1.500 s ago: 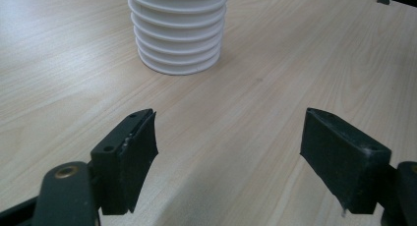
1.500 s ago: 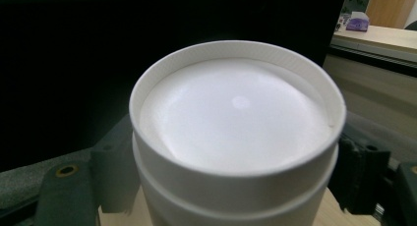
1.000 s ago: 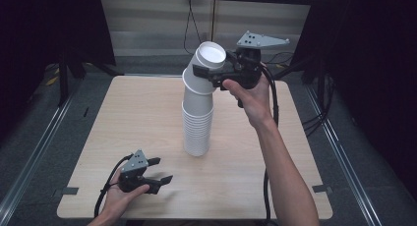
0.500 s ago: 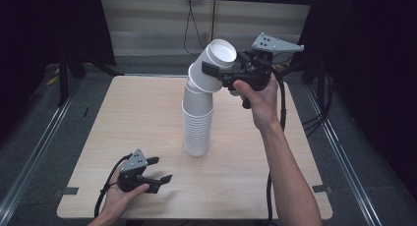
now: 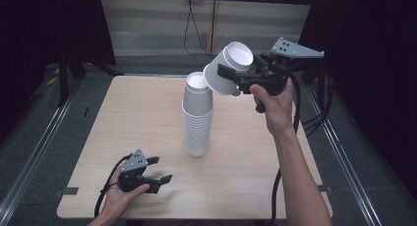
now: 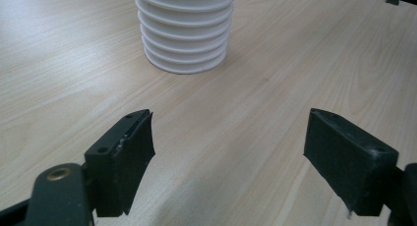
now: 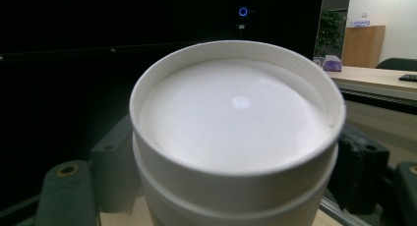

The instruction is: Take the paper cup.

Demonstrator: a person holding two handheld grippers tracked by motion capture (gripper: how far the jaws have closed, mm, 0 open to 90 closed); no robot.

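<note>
A light wooden tabletop with rounded corners carries the work. Grey floor with metal rails runs along both sides. Beyond the far edge stands a pale panelled wall, with a black cable hanging down it. In the right gripper view, a wooden desk and a potted plant stand in a bright room.

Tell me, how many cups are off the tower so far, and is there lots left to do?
One cup looks lifted off: the right gripper holds it tilted in the air beside the top of the stack, its jaws shut on its sides. It hasn't been put down yet. No loose cups sit on the table, so nearly the whole tall stack is left. The left gripper rests open near the table's front edge.
</note>
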